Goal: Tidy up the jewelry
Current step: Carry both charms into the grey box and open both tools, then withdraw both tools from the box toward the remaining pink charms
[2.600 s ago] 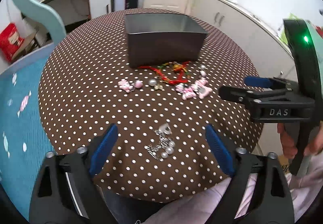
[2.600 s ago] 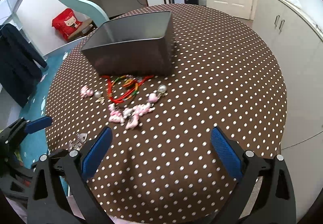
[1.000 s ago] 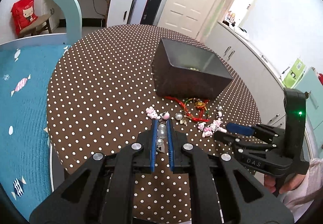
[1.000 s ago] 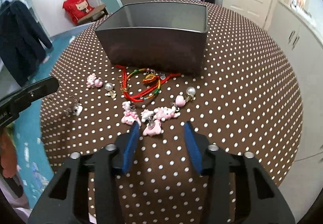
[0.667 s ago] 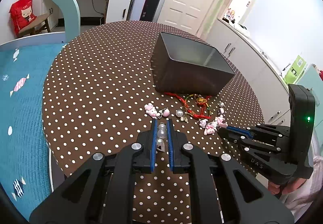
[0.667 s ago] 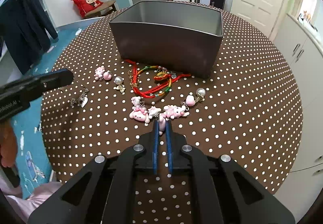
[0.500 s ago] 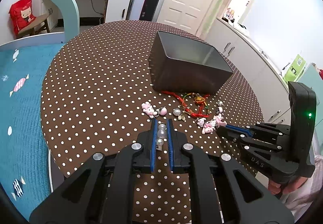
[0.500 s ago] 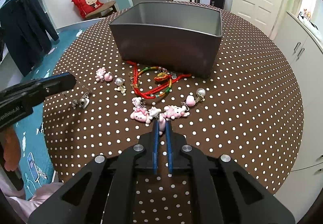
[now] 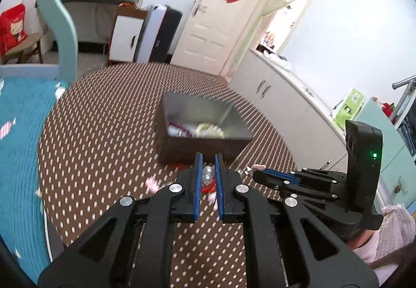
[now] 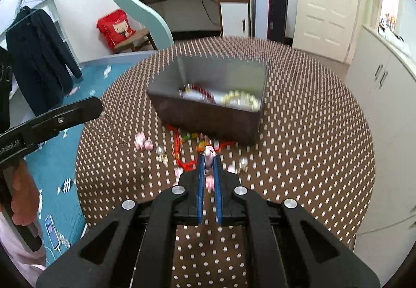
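The left hand-held gripper (image 9: 208, 160) is pinched on a pearl charm (image 9: 207, 173), its blue pads nearly together with the pearls caught between them. In the right wrist view a thin chain (image 10: 114, 136) dangles from its tip, above the tabletop (image 10: 312, 132). The right hand-held gripper (image 10: 208, 159) is pressed together on a pink charm (image 10: 208, 154), which sticks out past the fingertips; more pink pieces (image 10: 209, 182) hang blurred between its pads.

At 12 o'clock from both grippers stands an open grey box (image 10: 215, 116) near the middle of the brown polka-dot tabletop. Inside it lie a yellowish bead bracelet (image 10: 239, 99) and something red and white (image 10: 197, 92), blurred. Just in front of the box's near wall lies a red cord bracelet (image 10: 182, 151). At 10 o'clock from the right gripper sit a small pink charm (image 10: 143, 142) and a pearl earring (image 10: 161, 153); at 2 o'clock, just beside it, is another pearl earring (image 10: 243, 163). All lie loose on the cloth, outside the box.
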`<state>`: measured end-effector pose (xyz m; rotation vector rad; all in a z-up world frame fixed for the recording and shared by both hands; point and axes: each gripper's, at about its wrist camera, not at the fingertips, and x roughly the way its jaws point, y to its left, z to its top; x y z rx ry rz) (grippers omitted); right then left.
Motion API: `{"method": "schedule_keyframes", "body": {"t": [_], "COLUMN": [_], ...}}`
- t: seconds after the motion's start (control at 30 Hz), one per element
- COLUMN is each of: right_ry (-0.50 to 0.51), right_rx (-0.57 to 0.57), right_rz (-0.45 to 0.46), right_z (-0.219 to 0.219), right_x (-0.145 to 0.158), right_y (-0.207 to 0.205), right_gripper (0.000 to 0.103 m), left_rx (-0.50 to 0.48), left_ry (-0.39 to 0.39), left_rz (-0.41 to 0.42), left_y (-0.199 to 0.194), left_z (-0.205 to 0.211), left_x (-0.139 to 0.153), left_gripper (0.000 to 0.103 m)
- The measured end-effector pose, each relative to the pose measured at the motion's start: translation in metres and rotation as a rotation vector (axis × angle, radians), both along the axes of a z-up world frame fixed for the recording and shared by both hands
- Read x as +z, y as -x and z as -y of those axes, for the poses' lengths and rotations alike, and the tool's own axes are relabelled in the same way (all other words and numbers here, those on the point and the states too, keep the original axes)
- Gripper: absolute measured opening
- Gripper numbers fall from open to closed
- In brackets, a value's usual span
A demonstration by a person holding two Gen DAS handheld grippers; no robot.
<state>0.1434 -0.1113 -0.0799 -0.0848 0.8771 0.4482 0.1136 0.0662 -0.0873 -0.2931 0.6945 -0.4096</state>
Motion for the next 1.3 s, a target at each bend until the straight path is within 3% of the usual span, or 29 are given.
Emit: {"method": "schedule_keyframes", "body": {"t": [0.23,0.4,0.73,0.8,0.87,0.97,1.03,1.1,1.13,1.17,1.2,1.3], "right_ry": [-0.02,-0.032,-0.033,-0.039,-0.066,-0.042,-0.048,-0.06,-0.059,-0.055,-0.049,-0.028], "right_rx": [-0.001,-0.004,-0.044,-0.063,-0.062,-0.092,-0.112,-0.133,-0.142,-0.151,-0.157,-0.18], "right_rz": [0.078,0.102,-0.014,-0.028,-0.022,0.015,0.023,0.023,0.028,0.033,0.038,0.02], "right_z": [-0.004,-0.003,0.002,0.006,0.012,0.02,0.027,0.034,0.039,0.042,0.044,0.05], "right_x": [0.027,0.034,-0.002,-0.002,0.002,0.01,0.013,0.016,0.018,0.018,0.018,0.007], "right_y": [-0.017,-0.032,-0.082,-0.084,-0.084,-0.081,-0.081,-0.078,-0.076,-0.074,-0.072,-0.069], "right_gripper": [0.006,0.006,0.009,0.023,0.028,0.059,0.061,0.068,0.072,0.082,0.09,0.091], "left_rx": [-0.016,-0.014,-0.01,-0.005,0.005,0.012,0.019,0.017,0.024,0.029,0.029,0.017], "left_ry": [-0.009,-0.007,-0.018,-0.042,-0.063,-0.066,-0.065,-0.064,-0.066,-0.062,-0.056,-0.055], "left_rz": [0.111,0.148,0.114,0.095,0.062,0.011,-0.016,-0.037,-0.046,-0.046,-0.045,-0.054], "left_y": [-0.02,-0.04,-0.083,-0.091,-0.101,-0.113,-0.117,-0.118,-0.117,-0.115,-0.112,-0.106], "left_z": [0.014,0.021,0.043,0.045,0.046,0.045,0.042,0.039,0.038,0.036,0.035,0.037], "left_x": [0.042,0.059,0.049,0.041,0.029,0.012,0.003,-0.003,-0.006,-0.008,-0.01,-0.012], "left_gripper": [0.01,0.01,0.01,0.01,0.01,0.01,0.01,0.019,0.037,0.048,0.048,0.05]}}
